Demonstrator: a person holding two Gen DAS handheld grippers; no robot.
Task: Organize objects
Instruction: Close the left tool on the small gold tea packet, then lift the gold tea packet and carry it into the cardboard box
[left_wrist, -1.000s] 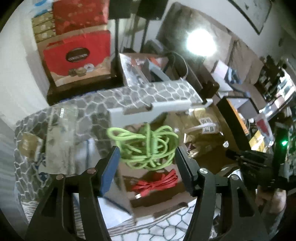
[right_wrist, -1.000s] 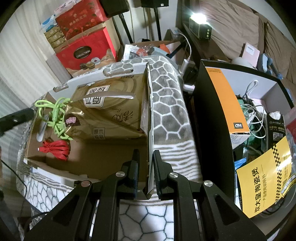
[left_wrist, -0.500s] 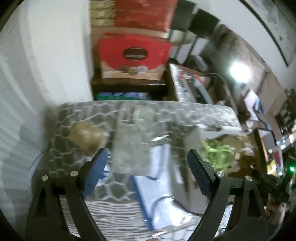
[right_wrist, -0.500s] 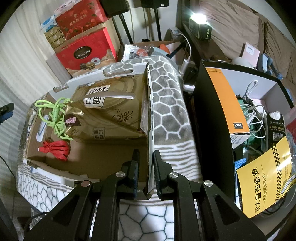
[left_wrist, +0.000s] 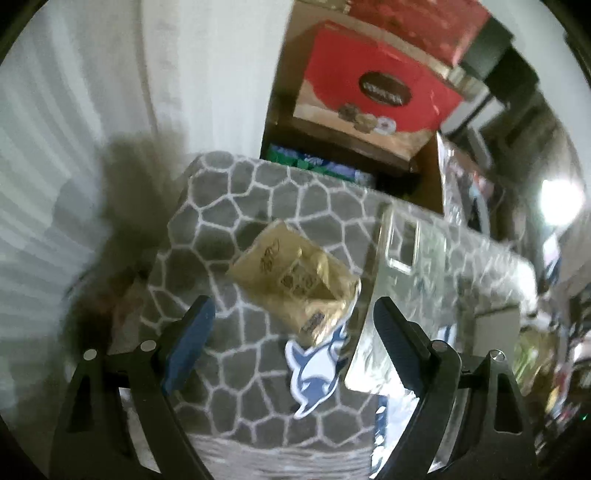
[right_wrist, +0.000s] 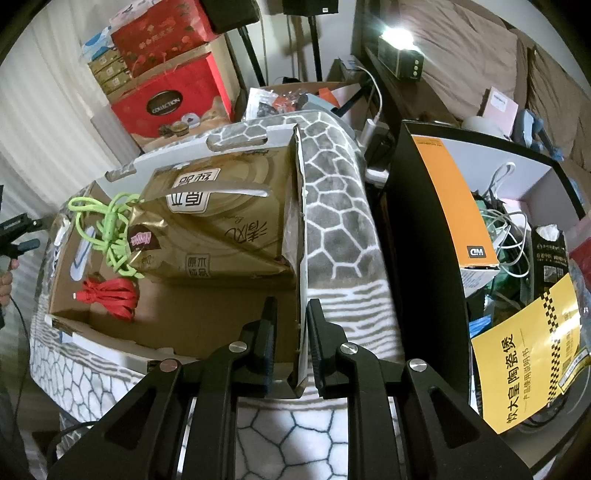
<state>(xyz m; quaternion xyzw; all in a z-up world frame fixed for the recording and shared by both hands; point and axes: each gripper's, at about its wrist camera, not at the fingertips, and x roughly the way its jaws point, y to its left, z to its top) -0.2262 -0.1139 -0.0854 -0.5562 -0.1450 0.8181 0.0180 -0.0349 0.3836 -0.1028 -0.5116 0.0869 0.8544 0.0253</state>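
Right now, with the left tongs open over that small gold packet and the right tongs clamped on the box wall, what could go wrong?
1. The small gold packet overlaps a dolphin sticker; the left tongs, closing low, might catch both.
2. The packet lies flat on the soft patterned blanket, so the tips may pinch fabric.
3. The right tongs grip the cardboard box by one thin wall; pulling may bend or tear it.

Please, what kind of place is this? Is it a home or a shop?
Most likely a home, a lived-in living room used partly for storage. A brown sofa stands at the back, red gift boxes are stacked by the wall, and a patterned blanket covers the surface under the cardboard box.
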